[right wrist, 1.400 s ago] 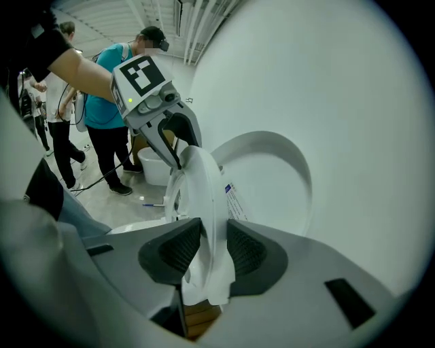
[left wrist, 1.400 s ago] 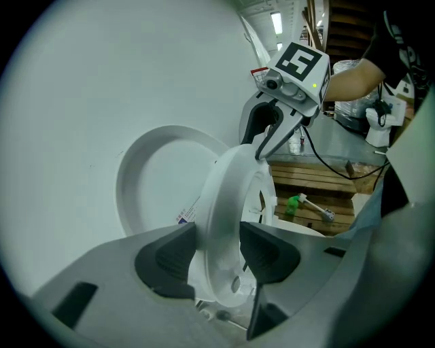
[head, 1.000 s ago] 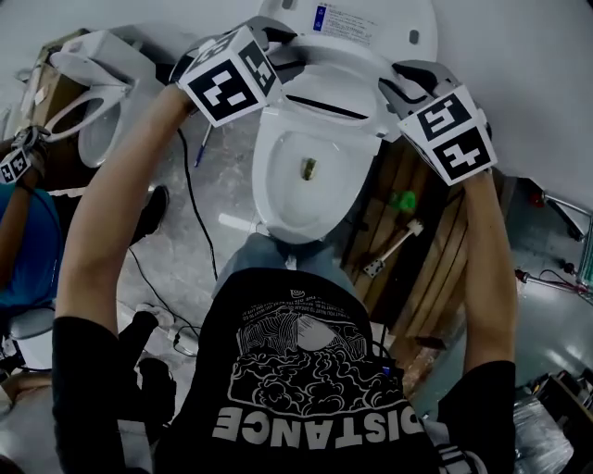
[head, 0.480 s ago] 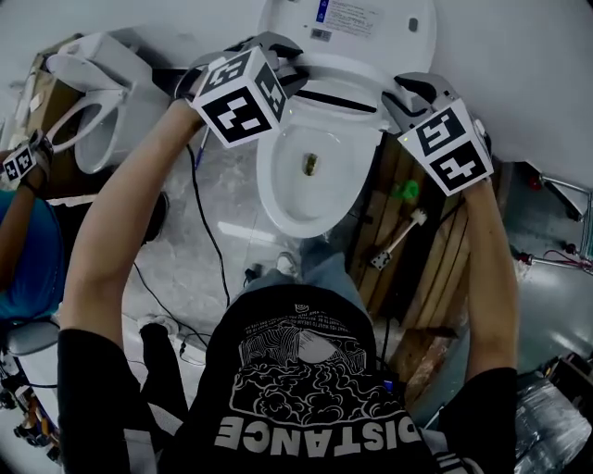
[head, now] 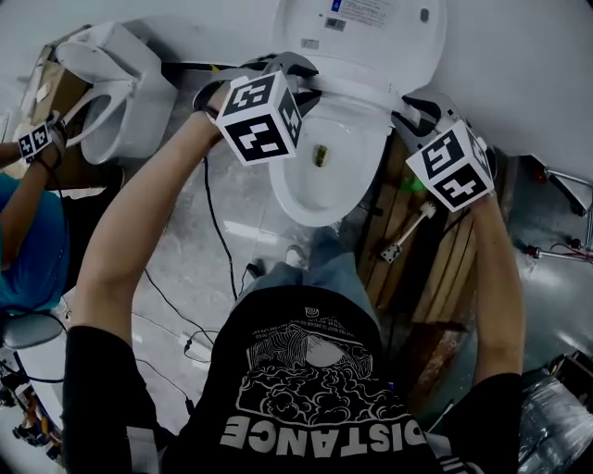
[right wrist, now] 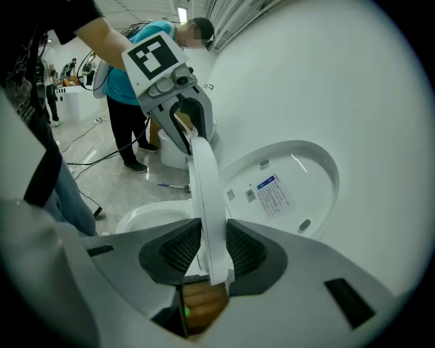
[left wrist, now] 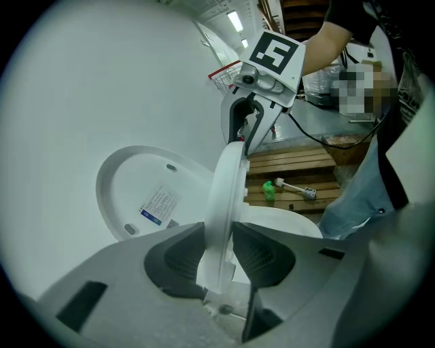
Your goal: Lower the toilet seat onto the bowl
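Observation:
The white toilet seat (head: 357, 93) stands part-way down between the raised lid (head: 371, 28) and the bowl (head: 324, 180). My left gripper (head: 301, 79) grips the seat's left rim and my right gripper (head: 412, 106) its right rim. In the left gripper view the seat's edge (left wrist: 228, 183) runs up between the pads of the left gripper (left wrist: 221, 248), whose jaws have just been closing on it. The right gripper view shows the seat (right wrist: 204, 197) pinched in the right gripper (right wrist: 211, 248), with the lid (right wrist: 285, 183) behind.
A second toilet (head: 102, 102) stands at the left, with another person in teal (head: 28, 241) beside it. Wooden pallets (head: 435, 268) and a green-headed brush (head: 408, 222) lie right of the bowl. Cables (head: 208, 241) cross the floor on the left.
Both grippers have moved toward me and downward with the seat between them. The seat has swung further away from the lid.

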`<state>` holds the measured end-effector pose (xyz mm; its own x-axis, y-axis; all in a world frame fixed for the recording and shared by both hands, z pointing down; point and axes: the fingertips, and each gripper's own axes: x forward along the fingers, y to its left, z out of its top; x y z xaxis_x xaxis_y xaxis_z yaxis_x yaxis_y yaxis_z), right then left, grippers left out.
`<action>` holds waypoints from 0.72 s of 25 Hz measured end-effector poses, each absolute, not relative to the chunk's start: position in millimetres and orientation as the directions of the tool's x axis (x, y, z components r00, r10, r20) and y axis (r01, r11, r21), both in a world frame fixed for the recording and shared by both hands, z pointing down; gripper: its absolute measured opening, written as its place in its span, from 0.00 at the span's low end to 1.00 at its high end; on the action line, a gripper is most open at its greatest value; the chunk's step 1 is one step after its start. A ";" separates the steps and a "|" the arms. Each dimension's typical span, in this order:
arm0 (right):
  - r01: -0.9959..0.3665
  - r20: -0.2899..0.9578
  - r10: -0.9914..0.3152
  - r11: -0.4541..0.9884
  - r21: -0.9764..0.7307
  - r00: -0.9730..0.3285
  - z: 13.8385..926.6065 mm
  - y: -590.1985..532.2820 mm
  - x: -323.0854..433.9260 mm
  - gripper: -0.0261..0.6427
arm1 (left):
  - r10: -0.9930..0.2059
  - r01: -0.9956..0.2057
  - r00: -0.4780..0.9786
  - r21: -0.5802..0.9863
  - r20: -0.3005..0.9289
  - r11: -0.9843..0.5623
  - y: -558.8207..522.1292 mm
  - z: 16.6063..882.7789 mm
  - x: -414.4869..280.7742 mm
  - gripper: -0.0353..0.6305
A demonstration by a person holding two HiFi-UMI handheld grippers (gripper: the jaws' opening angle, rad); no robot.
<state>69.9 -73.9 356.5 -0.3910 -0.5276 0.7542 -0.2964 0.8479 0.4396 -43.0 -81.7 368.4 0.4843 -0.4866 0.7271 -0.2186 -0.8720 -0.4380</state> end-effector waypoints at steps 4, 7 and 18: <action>-0.271 0.760 -0.521 0.853 0.446 -0.389 370.0 -52.3 66.7 0.22 | -0.474 -0.191 0.484 -0.440 0.736 -0.878 -59.9 381.5 -44.2 0.26; -0.245 0.766 -0.518 0.855 0.457 -0.381 379.0 -33.2 65.9 0.22 | -0.458 -0.159 0.488 -0.440 0.743 -0.884 -40.7 390.8 -43.7 0.26; -0.146 0.778 -0.521 0.851 0.504 -0.351 423.2 25.0 62.5 0.23 | -0.392 -0.045 0.496 -0.427 0.775 -0.903 19.0 434.0 -46.7 0.27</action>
<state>62.5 25.0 423.2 -0.3512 -0.5213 0.7778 -0.1463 0.8510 0.5043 -46.7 19.0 434.0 0.4955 -0.3916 0.7753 -0.0452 -0.9030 -0.4272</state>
